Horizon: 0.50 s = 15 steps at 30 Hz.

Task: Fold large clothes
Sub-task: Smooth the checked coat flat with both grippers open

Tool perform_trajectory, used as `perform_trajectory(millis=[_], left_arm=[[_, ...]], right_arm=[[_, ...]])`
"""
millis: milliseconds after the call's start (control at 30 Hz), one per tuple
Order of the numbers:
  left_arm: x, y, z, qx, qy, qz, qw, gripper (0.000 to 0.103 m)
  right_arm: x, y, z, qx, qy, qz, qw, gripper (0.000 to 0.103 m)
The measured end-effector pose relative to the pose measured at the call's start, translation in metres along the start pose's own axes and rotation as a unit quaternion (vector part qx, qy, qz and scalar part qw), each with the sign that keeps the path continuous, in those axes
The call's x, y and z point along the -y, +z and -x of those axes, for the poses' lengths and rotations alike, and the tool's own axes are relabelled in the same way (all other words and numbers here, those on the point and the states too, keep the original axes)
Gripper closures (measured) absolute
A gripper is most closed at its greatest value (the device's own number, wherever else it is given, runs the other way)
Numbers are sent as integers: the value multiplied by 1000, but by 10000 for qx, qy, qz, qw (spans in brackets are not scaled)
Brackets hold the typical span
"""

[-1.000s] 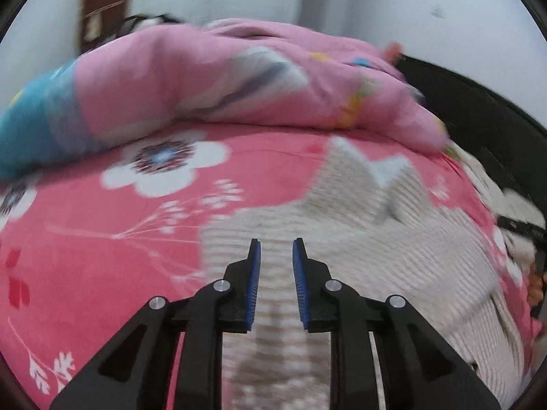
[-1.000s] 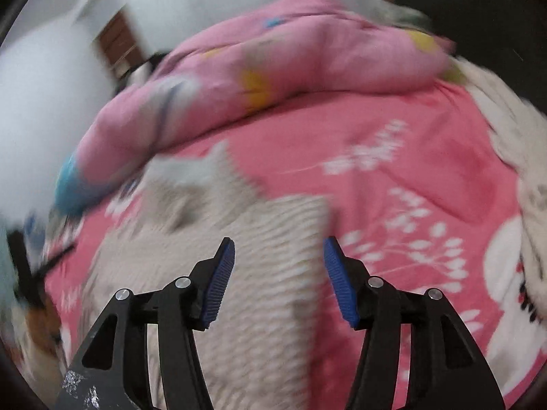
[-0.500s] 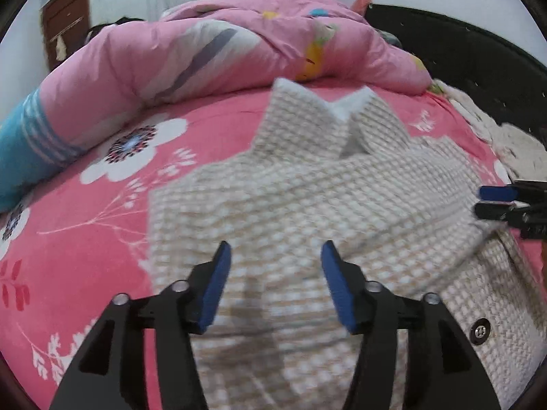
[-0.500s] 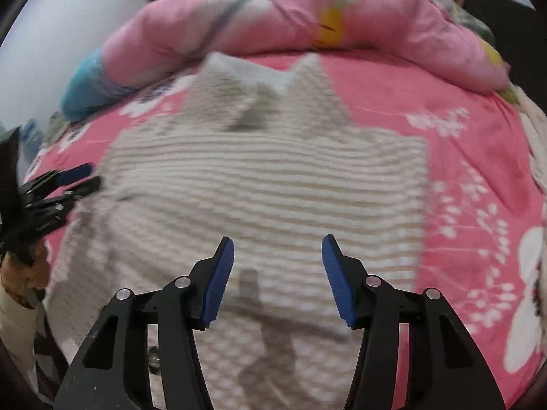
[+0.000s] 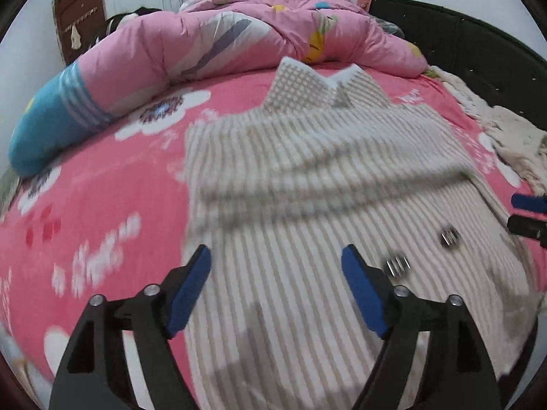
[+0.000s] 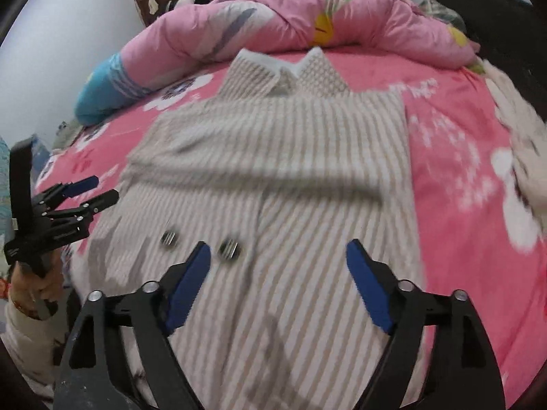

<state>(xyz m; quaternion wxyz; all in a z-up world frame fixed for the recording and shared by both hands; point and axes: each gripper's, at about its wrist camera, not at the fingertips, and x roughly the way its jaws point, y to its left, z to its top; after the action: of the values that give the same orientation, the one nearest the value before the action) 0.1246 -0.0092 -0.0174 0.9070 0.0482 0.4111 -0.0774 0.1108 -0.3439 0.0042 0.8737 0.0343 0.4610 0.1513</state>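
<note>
A collared garment (image 5: 307, 177) lies flat on the bedsheet (image 5: 102, 212), collar (image 6: 287, 75) at the far end and two buttons (image 6: 198, 244) on its near part, left of centre in the right wrist view. Behind the collar a rolled duvet (image 5: 222, 41) stretches across the bed, with the headboard (image 5: 478, 54) along the right side and a fringed blanket (image 5: 506, 136) just before it. The left gripper (image 5: 275, 270) and right gripper (image 6: 278, 266) hang above the garment's near part, side by side, jaws opening with nothing between them.
</note>
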Motion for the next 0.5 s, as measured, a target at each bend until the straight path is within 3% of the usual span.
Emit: perform_trajectory(millis=[133, 233, 300, 367, 500], left_arm=[[11, -39, 1, -59, -5, 58, 10000, 12], [19, -60, -30, -451, 161, 89, 9988, 11], [20, -67, -30, -221, 244, 112, 9994, 9], [20, -67, -29, -230, 266, 175, 9992, 7], [18, -69, -30, -108, 228, 263, 9993, 6]], right_arm=[[-22, -31, -4, -105, -272, 74, 9995, 15], [-19, -52, -41, -667, -599, -16, 9960, 13], [-23, -56, -44, -592, -735, 111, 9955, 11], [-28, -52, -44, -699, -898, 237, 9932, 8], [-28, -50, -49, -858, -869, 129, 9924, 8]])
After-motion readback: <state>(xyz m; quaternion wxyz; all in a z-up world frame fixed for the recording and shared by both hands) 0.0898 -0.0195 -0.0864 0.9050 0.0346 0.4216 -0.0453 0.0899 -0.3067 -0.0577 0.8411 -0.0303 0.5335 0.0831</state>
